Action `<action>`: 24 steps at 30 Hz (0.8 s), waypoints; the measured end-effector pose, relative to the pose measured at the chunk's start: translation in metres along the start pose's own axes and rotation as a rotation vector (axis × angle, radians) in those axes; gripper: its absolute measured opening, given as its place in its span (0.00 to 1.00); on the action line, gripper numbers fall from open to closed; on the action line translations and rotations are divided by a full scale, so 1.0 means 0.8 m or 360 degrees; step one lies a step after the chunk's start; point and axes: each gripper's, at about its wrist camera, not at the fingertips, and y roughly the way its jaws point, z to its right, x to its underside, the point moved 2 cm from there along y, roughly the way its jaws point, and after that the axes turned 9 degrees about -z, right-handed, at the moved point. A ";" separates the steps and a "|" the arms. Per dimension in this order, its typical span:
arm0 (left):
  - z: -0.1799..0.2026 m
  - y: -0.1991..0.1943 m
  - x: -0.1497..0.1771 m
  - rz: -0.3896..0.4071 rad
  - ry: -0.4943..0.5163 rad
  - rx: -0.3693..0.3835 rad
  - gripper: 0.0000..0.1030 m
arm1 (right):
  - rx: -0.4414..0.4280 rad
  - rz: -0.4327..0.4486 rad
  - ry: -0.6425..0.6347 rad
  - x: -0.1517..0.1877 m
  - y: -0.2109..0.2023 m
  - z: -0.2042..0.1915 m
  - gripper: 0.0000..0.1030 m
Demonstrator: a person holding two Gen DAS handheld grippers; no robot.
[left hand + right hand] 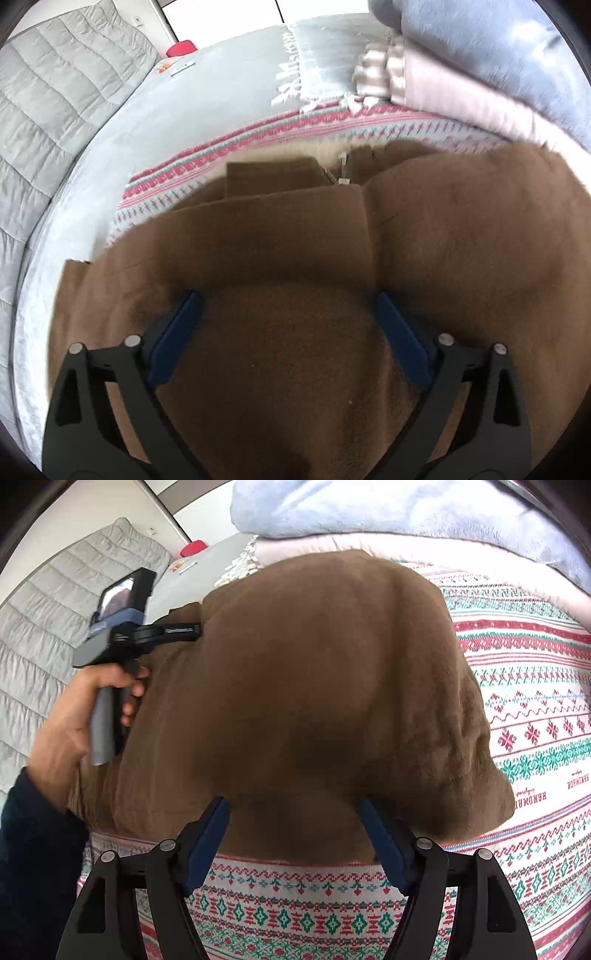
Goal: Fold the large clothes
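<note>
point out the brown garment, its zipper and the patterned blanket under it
brown garment (314, 686), right wrist view, middle of the bulging folded body
zipper (341, 173), left wrist view, metal teeth at the neck opening
patterned blanket (535, 709), right wrist view, bare stretch beside the garment

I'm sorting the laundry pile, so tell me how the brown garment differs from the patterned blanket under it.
The brown garment is one plain colour; the patterned blanket carries red and green bands on white. The garment is bunched and partly folded, showing a zipper; the blanket lies spread flat. The garment rests on top; the blanket reaches out past its edges. Both are soft fabric lying on the bed.
</note>
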 end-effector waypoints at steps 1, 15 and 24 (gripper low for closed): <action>0.002 0.002 0.000 0.0017 -0.0003 -0.0013 0.95 | 0.0007 -0.0005 -0.0010 0.001 0.001 -0.001 0.74; -0.058 -0.122 0.057 0.0115 -0.0109 0.0236 0.91 | -0.0061 -0.0013 0.0033 0.003 0.001 0.001 0.76; -0.010 -0.139 0.232 0.0054 0.0078 0.0284 0.91 | -0.0075 -0.0005 0.0038 -0.001 0.003 0.010 0.81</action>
